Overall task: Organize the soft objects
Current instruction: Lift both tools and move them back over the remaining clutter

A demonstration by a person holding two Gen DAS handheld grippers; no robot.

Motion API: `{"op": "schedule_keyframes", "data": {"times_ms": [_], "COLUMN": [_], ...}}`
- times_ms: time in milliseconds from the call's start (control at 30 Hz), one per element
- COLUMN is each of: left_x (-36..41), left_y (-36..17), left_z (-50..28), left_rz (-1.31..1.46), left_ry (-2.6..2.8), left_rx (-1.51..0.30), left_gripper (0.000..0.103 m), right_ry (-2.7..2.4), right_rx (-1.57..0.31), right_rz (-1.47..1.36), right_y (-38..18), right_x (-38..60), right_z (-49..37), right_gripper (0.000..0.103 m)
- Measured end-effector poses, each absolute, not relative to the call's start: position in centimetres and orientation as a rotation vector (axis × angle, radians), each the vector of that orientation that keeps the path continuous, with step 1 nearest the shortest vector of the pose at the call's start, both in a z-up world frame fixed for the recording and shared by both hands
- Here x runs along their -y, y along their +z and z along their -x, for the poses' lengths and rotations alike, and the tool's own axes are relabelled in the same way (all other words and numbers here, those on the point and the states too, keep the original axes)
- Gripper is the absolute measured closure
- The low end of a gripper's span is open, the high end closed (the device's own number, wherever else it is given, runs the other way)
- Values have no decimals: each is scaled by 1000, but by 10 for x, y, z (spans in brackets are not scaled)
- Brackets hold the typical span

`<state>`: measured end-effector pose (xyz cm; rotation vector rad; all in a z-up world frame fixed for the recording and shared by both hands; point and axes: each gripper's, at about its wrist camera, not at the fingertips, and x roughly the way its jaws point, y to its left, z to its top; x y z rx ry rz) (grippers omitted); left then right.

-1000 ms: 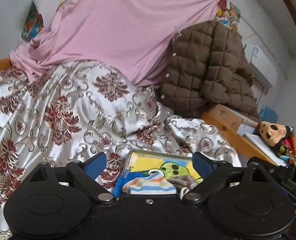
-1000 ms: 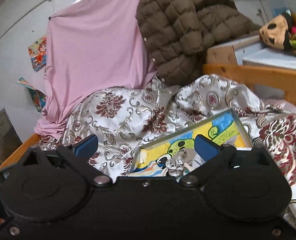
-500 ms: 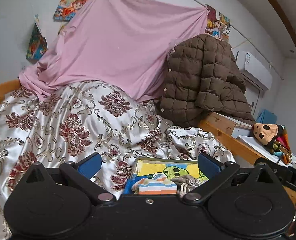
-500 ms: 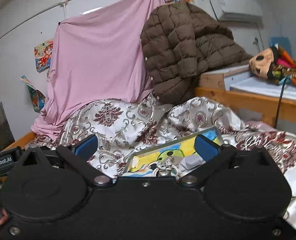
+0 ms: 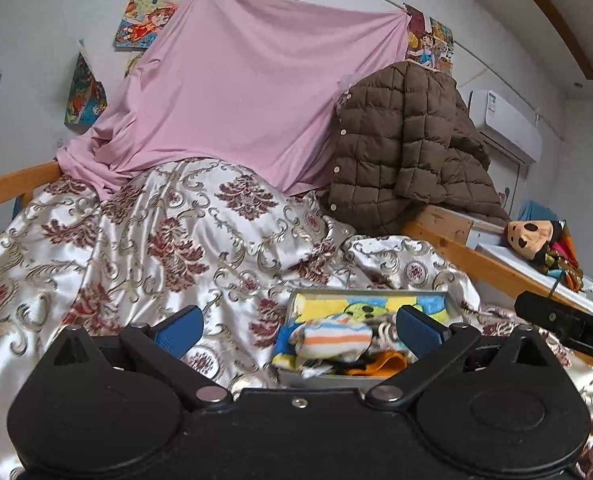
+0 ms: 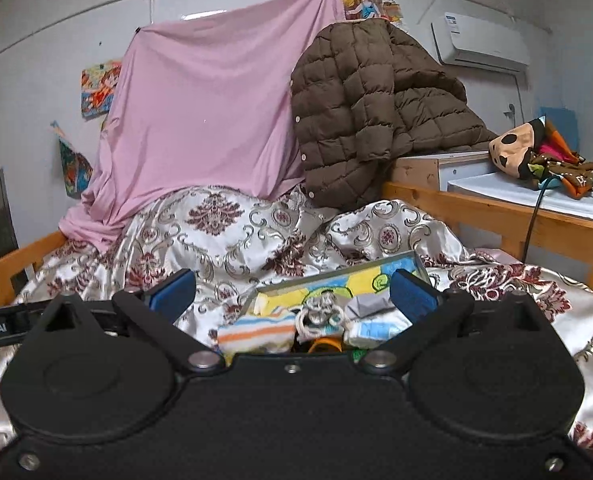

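- I hold my left gripper [image 5: 298, 330] wide open and empty, ready for the striped sock [image 5: 330, 338] just ahead in the box [image 5: 370, 294].
- My right gripper [image 6: 292, 294] hovers equally spread, carrying nothing.

Both scenes are viewed low over the bed [image 5: 144, 240], forward along open tongs, toward the draped pink sheet [image 5: 240, 96]. The tray [image 5: 370, 294] is seen close, from its left and its right [image 6: 410, 258]; bed, sheet and brown jacket [image 6: 368, 112] are shared.
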<state>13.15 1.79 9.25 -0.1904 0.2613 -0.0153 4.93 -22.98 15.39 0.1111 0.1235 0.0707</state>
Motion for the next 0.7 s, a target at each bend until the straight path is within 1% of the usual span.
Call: {"op": "schedule_keyframes", "data": {"times_ms": [433, 700], "left_x": [-43, -48], "left_y": [65, 38], "left_z": [-91, -80], "left_rz": [188, 162], "left_ry": [25, 52], "left_rx": [-315, -420], "left_gripper": [1, 1], "right_ry": [26, -11], "right_rx": [-203, -298], "right_rz": [-44, -3], "right_y": [128, 114], "right_x": [223, 217], "right_z": [-4, 4], "right_gripper": [1, 1]}}
